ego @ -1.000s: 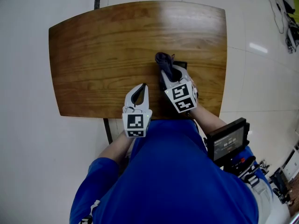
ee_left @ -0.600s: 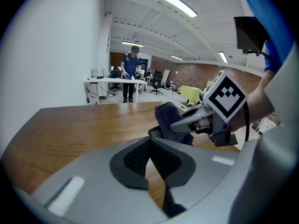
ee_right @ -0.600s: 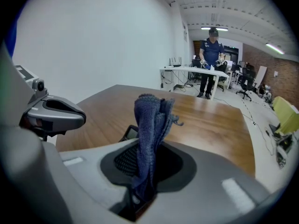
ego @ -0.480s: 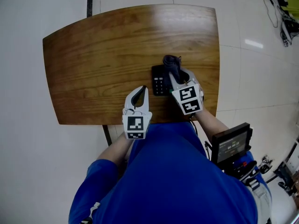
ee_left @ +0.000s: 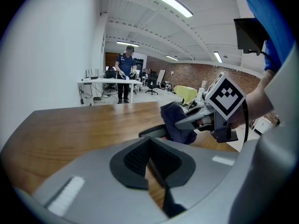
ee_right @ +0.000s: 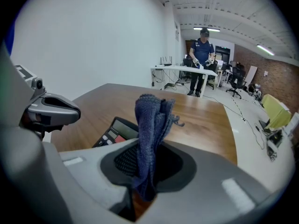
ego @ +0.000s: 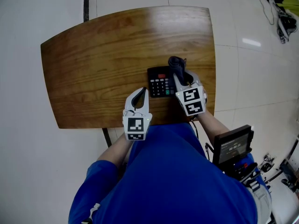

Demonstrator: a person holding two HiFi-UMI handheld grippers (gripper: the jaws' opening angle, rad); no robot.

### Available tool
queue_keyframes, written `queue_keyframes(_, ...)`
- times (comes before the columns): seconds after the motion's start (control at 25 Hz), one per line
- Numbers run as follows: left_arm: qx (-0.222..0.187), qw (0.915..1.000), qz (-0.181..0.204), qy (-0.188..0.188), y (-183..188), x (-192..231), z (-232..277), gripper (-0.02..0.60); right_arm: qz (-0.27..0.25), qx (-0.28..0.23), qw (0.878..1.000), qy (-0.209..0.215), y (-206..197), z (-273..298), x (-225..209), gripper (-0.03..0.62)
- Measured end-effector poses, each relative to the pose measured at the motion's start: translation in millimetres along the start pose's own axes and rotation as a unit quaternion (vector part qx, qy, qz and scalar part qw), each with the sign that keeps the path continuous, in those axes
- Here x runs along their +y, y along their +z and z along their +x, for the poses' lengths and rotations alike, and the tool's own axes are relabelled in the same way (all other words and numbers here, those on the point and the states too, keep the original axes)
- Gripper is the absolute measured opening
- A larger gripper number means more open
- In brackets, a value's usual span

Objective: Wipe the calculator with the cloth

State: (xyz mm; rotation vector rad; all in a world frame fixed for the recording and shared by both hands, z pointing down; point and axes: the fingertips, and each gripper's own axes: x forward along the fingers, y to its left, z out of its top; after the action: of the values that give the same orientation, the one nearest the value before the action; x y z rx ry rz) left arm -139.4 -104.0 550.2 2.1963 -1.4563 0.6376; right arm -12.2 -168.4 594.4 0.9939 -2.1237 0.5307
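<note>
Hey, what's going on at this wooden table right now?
A person in a blue top is at a wooden table with a gripper in each hand. The right gripper has a dark blue cloth clamped in its jaws, held at the far right corner of a black calculator; contact isn't clear. The left gripper, jaws shut and empty, is near the table's front edge, left of the calculator.

Bright overhead light — glare on the table (ego: pixel 163 20), fisheye-warped edges.
</note>
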Motion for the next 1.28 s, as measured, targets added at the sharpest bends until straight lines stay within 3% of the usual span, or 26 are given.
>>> queue_keyframes(0.48, -0.002, 0.9996, -0.006, 0.027, 2, 6, -19, 0.005, -0.022, -0.024, 0.997, 0.070, 28, 2, 58, 0.078)
queue_keyframes(0.76, 0.002, 0.9988, -0.013, 0.046, 4, 10, -33, 0.005, -0.031, -0.006, 0.993, 0.115, 30, 10, 90, 0.078)
queue_keyframes(1.0, 0.007, 0.9988, -0.012, 0.046, 1, 10, -34, 0.005, -0.031, 0.007, 0.993, 0.117, 25, 17, 89, 0.078)
queue_keyframes(1.28, 0.006, 0.9996, -0.003, 0.027, -5, 4, -17, 0.005, -0.028, 0.020, 0.996, 0.085, 5, 19, 64, 0.078)
